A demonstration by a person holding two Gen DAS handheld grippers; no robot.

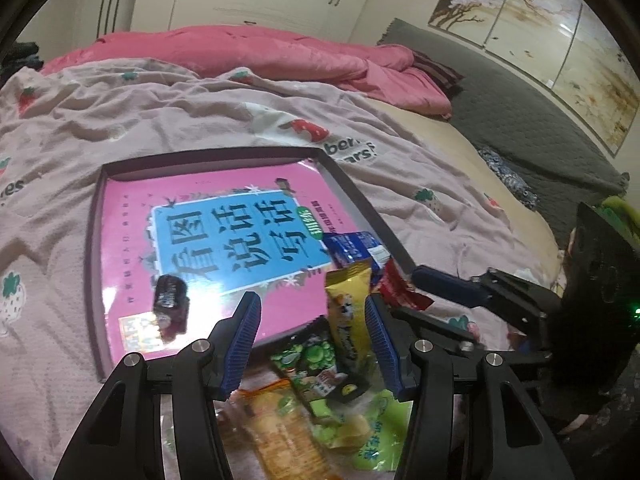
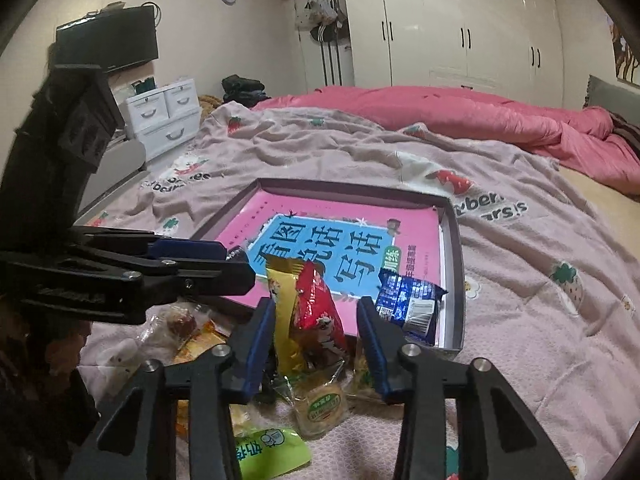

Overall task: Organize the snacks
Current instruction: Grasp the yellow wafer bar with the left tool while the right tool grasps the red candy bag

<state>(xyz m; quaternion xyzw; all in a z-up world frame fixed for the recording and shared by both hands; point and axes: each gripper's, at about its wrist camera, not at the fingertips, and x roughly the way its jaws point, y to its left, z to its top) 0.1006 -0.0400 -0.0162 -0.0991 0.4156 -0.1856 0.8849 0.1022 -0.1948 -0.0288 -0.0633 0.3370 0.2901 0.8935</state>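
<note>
A dark shallow tray [image 1: 360, 200] [image 2: 452, 240] on the bed holds a pink book [image 1: 200, 200], a dark purple sweet [image 1: 170, 300] and a blue packet [image 1: 352, 248] [image 2: 412, 300]. At its near rim a yellow packet [image 1: 348, 308] [image 2: 282, 308] and a red packet [image 1: 400, 292] [image 2: 320, 312] stand upright. My left gripper [image 1: 312, 300] is open, and the yellow packet leans on its right pad. Both packets sit between the fingers of my right gripper [image 2: 314, 302], with a gap showing beside its right pad.
Loose snacks lie on the blanket before the tray: a green packet [image 1: 308, 360], an orange packet [image 1: 280, 428], a light-green bag [image 2: 272, 448], a round biscuit pack [image 2: 324, 408]. A pink quilt [image 2: 460, 112] is heaped further back. White drawers [image 2: 164, 116] stand beside the bed.
</note>
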